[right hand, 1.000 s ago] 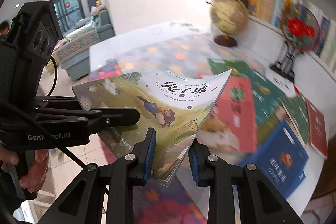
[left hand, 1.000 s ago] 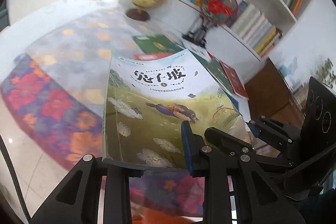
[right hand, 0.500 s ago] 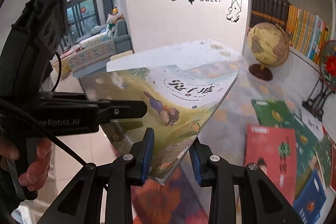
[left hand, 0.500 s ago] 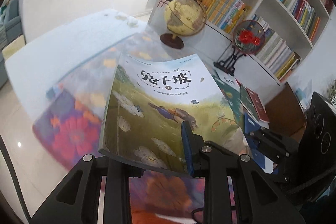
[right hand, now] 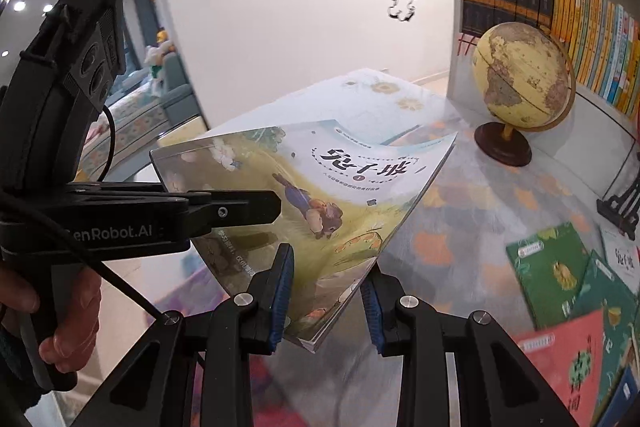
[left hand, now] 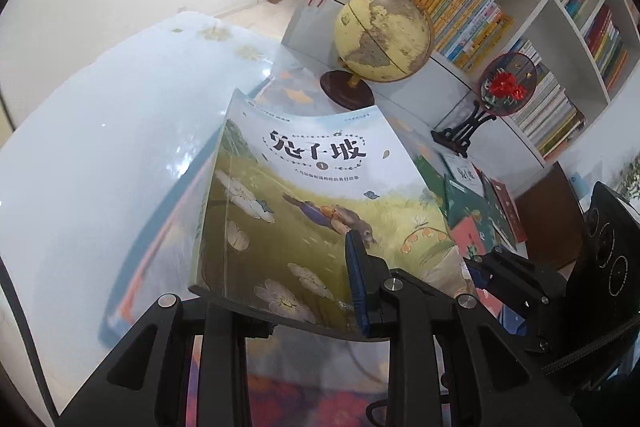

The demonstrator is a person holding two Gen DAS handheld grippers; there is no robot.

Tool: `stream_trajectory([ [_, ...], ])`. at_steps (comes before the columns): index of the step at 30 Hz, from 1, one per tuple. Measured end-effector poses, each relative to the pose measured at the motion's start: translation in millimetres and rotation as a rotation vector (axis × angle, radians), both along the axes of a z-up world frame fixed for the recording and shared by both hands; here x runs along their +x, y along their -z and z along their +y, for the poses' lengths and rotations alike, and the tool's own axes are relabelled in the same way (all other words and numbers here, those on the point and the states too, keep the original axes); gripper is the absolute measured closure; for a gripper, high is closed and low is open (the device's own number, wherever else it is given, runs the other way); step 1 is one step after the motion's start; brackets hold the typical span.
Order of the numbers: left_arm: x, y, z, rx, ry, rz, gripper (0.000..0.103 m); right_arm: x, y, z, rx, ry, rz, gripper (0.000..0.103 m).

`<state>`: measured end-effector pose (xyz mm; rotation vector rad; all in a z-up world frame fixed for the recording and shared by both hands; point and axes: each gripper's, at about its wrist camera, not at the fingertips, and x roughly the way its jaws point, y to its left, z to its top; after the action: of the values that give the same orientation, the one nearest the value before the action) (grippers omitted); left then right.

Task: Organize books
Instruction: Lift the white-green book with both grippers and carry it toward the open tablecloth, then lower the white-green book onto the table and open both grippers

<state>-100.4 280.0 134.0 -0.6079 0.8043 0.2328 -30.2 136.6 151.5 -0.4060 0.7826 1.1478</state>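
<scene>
The left gripper is clamped on the near edge of the picture book: its blue-padded finger lies on the cover and the other finger passes beneath the book. The right gripper has that same book's near right corner between its 2 blue pads; the left pad touches the cover, but whether the right pad presses the underside cannot be told, so its hold is uncertain, though the jaws stand nearly together. In the right wrist view the left gripper's black body reaches in from 9 o'clock to the book's left edge, with a person's hand around its handle at 8 o'clock.

The book is in the air above the table, cover up and bowed, its title end tilted away toward 12 o'clock. The table carries a glossy floral cloth.

At 1 o'clock from the book in the left wrist view a yellow globe stands upright on a dark round base. At 3 o'clock a red-flower fan ornament sits on a black stand. Below it, at 4 o'clock, several green and red books lie flat and overlapping on the table. Behind them all, from 12 to 3 o'clock, is a white bookshelf packed with upright volumes.
</scene>
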Motion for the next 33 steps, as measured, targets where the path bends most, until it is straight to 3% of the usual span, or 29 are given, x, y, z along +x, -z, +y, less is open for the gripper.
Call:
stream_trajectory([
  [9,73.4,44.9,60.7,-0.054,0.143,0.041,0.079,58.9,26.8,59.7,-0.055,0.191,0.04,0.072],
  [19,104.4,89.5,92.4,-0.163,0.274,0.056,0.077,84.7,59.3,86.6,-0.122,0.351,0.059,0.072],
  [29,90.6,120.3,109.2,-0.218,0.24,0.141,0.072,73.8,92.6,95.9,-0.151,0.406,0.171,0.072],
  [33,69.8,131.4,122.6,-0.258,0.162,0.173,0.071,71.5,104.7,99.6,-0.202,0.407,0.203,0.07],
])
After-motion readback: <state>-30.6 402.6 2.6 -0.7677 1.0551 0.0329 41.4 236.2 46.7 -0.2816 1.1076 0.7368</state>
